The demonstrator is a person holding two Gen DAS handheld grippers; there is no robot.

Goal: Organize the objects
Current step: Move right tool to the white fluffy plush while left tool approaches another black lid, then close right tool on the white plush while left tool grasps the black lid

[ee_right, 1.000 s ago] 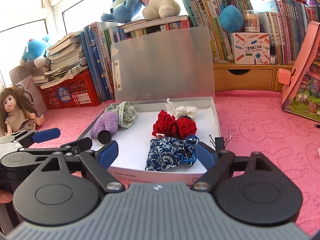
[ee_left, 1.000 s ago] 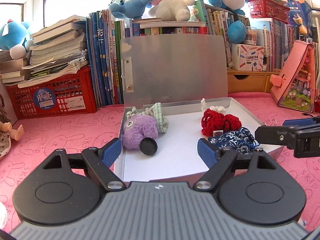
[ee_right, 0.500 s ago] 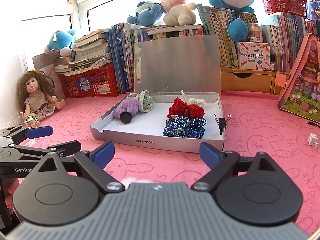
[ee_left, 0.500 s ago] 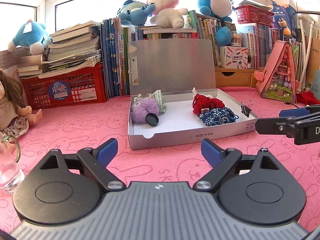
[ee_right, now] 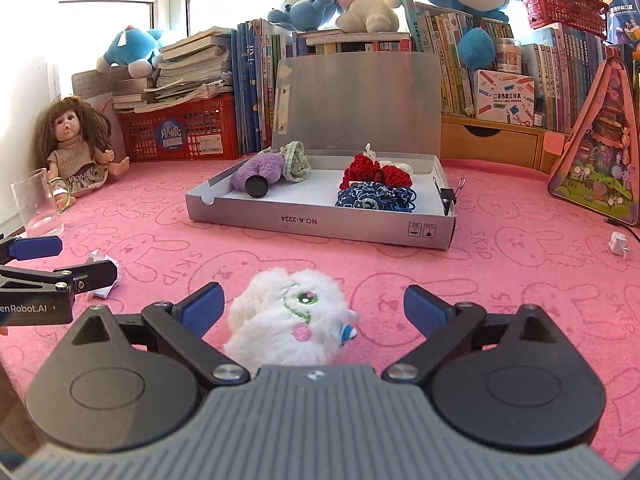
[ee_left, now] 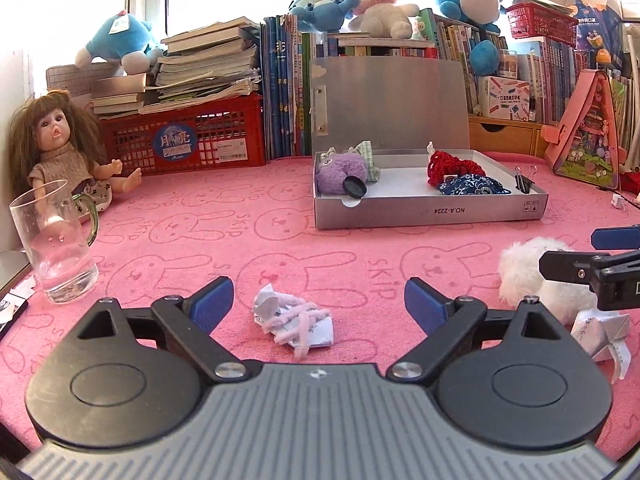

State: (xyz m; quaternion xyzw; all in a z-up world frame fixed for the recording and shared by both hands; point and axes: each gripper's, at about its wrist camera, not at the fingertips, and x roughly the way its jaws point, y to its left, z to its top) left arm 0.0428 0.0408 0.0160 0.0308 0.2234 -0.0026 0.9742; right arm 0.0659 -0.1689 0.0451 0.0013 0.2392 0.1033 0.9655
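Observation:
An open grey box [ee_left: 432, 212] [ee_right: 320, 224] holds a purple plush [ee_right: 256, 168], a red crochet piece [ee_right: 376, 170], a blue patterned pouch [ee_right: 374, 198] and a binder clip [ee_right: 448, 196]. My left gripper [ee_left: 318, 300] is open low over the pink mat. A crumpled paper wad with pink yarn [ee_left: 292, 324] lies between its fingers, untouched. My right gripper [ee_right: 314, 308] has its jaws opening around a white fluffy plush [ee_right: 288, 320] [ee_left: 528, 276], pads clear of it. Each gripper shows at the edge of the other's view.
A glass mug [ee_left: 52, 244] and a doll [ee_left: 60, 148] stand at the left. A red crate [ee_left: 184, 136] and rows of books line the back. A pink bag [ee_left: 588, 132] leans at the right. Paper scraps [ee_right: 618, 242] [ee_left: 600, 332] lie on the mat.
Both grippers have pulled back from the box and sunk toward the mat. Their jaws stand wider. The paper wad and the white plush have come into view between the fingers.

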